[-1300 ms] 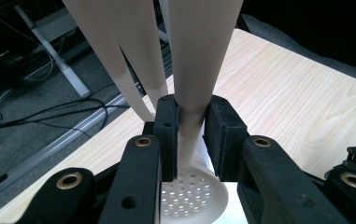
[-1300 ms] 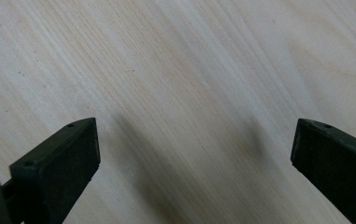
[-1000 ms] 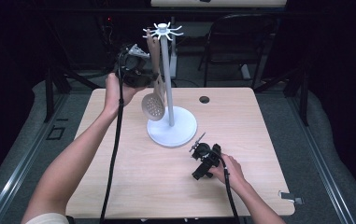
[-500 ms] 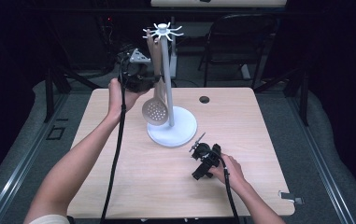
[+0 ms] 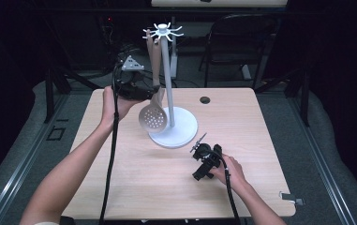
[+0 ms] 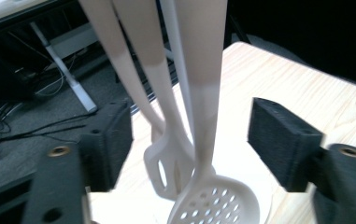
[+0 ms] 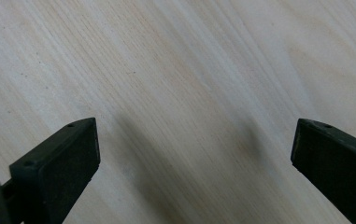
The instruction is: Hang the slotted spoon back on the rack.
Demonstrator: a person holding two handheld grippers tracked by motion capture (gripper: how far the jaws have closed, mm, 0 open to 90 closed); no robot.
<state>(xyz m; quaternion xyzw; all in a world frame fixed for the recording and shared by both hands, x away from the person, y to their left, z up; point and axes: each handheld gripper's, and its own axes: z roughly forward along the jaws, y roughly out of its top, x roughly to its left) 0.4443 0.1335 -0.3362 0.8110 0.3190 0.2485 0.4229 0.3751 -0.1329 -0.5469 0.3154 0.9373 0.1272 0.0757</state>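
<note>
Your left gripper (image 5: 141,91) is up off the table (image 5: 260,140), at the left side of the rack (image 5: 167,70), level with the lower part of the hanging handles. Jaws spread wide. In the left gripper view, the skimmer (image 6: 208,140) handle hangs in the gap between the two pads (image 6: 281,142), touching neither. Behind it hang two more utensils: a slotted turner (image 6: 166,163) and a third handle (image 6: 115,56) whose head is hidden.

High view: the skimmer (image 5: 153,117) hangs from the rack's top hooks, its perforated bowl tilted out to the left, over the left rim of the round white base (image 5: 181,131). The base sits near the table's middle, toward the far edge. A small dark grommet (image 5: 205,100) lies on the table right of the pole, well apart from the base.

Your right gripper (image 5: 199,152) rests low at the table's near right, held in your right hand (image 5: 230,171), just beside the near rim of the base. Jaws spread wide here too; the right gripper view has bare wood grain between them, nothing pinched.

Cables trail from both grippers toward the near edge.
</note>
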